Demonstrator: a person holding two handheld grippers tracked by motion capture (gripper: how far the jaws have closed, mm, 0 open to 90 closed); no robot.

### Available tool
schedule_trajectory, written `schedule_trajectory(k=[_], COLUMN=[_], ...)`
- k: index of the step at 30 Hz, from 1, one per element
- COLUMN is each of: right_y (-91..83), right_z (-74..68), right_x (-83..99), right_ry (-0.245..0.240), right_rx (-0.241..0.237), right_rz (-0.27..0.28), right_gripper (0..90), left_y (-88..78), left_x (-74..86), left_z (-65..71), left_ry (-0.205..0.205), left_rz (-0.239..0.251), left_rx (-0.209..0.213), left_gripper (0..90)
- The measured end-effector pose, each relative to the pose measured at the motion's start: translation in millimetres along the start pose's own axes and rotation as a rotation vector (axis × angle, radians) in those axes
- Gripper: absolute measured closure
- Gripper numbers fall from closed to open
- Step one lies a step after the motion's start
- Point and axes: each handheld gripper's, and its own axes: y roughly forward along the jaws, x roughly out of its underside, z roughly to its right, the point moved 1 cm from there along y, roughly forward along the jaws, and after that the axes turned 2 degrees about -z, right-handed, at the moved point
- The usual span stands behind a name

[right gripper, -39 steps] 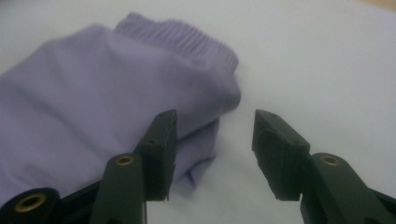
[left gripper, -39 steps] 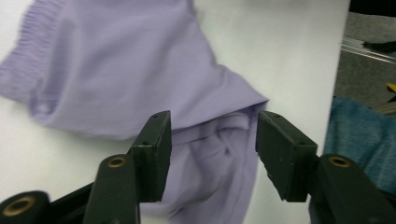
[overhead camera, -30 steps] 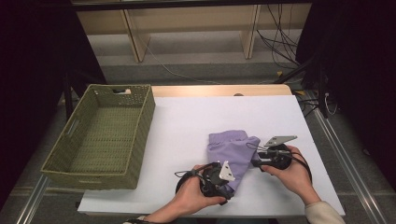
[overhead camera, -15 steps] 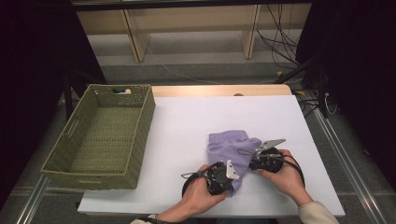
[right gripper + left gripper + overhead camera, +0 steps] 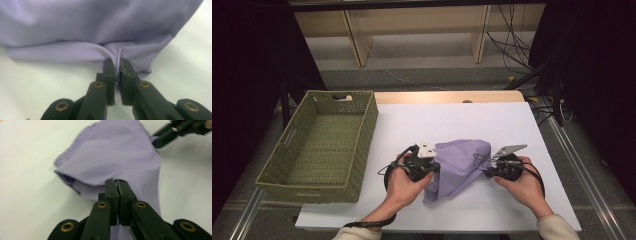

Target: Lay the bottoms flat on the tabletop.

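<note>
Now that both pairs of jaws have just been closing, each gripper has fabric pinched between its pads: the left gripper clamps one edge of the lilac garment, and the right gripper bites a bunched fold on the opposite side. A second ago the cloth lay flat between open jaws; now it hangs stretched between the two grippers, its left side lifted off the table. Judging by this, the grasp is made, and carrying it leftward to the woven basket looks next.

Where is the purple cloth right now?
In the high view the purple cloth lies on the white table, right of the green basket, pinched between the left gripper and right gripper.
</note>
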Motion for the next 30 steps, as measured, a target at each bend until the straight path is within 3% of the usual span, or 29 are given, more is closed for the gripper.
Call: schedule_trajectory(k=[5,10,12,15,18,20,22,25,27,30], right_y=[-7.7,-9.7,-10.1,-12.6,-9.3,0.9,14.5,32.3,38.9,41.0], right_z=[1.2,1.4,-1.2,-10.0,-25.9,-37.8,-49.8,-62.8,-68.3,-70.5], right_x=[-0.3,2.2,2.0,-3.8,-11.0,-13.1,-12.8,-12.5,-14.0,-18.1], right_ry=[-0.012,-0.032,-0.048,-0.103,-0.163,-0.233,-0.291,-0.345,-0.361,-0.354], right_rx=[-0.01,-0.029,-0.027,-0.019,-0.102,-0.132,-0.16,-0.176,-0.158,-0.148], right_rz=[-0.022,-0.083,-0.088,-0.036,0.047,0.045,0.007,-0.045,-0.056,-0.049], right_gripper=[85.4,84.8,79.8,61.0,48.9,44.4,41.6,41.2,43.5,55.9], left_y=[4.9,7.4,8.6,11.0,12.3,12.4,12.6,12.3,12.5,13.0], left_x=[6.8,10.0,10.4,11.2,11.7,11.8,12.0,12.3,12.3,12.6], left_z=[-20.8,-30.9,-30.5,-29.2,-28.7,-28.6,-28.6,-28.4,-28.2,-28.2], left_ry=[-0.078,-0.096,-0.089,-0.072,-0.064,-0.057,-0.05,-0.036,-0.028,-0.016], left_rz=[-0.003,0.008,0.007,-0.003,-0.007,-0.007,-0.008,-0.011,-0.01,-0.013], left_rx=[-0.025,-0.054,-0.059,-0.062,-0.065,-0.067,-0.07,-0.073,-0.076,-0.078], left_gripper=[87.6,87.3,87.1,86.7,86.6,86.4,86.2,86.0,86.0,85.9])
